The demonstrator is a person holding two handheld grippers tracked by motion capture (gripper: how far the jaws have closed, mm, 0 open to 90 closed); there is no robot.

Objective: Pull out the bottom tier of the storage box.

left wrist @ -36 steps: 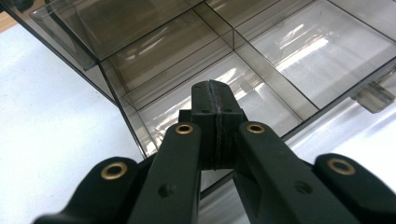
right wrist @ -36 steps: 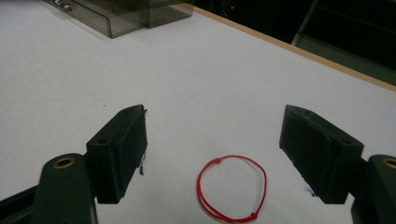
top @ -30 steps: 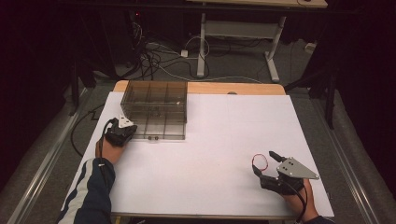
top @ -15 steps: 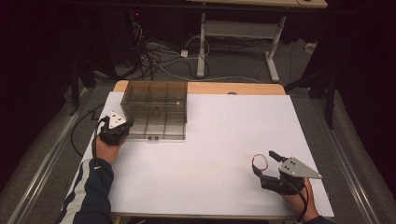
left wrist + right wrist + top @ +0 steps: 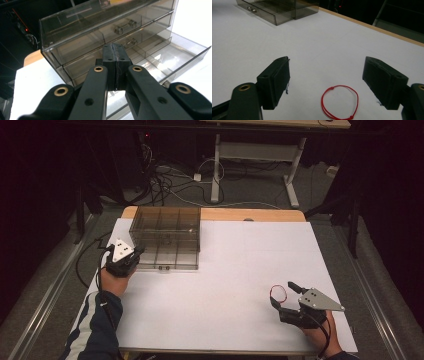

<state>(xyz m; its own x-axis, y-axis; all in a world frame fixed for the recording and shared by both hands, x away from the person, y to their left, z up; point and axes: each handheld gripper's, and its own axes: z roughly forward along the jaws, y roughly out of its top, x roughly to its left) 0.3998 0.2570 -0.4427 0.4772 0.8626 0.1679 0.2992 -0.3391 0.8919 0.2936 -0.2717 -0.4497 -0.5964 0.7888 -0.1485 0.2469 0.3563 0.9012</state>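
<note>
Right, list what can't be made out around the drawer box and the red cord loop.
- Drawer box, left gripper view: the shut left gripper covers its lower front, so what the open bottom drawer holds there is hidden.
- Red cord loop, right gripper view: its near side is cut off by the bottom edge, between the open right gripper.
- High view: the drawer knobs are too small to read.

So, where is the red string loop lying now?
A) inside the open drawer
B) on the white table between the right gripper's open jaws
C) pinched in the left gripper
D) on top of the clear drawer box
B: the red string loop lies flat on the white table, with the right gripper open and its pads standing apart on either side of it.
</note>
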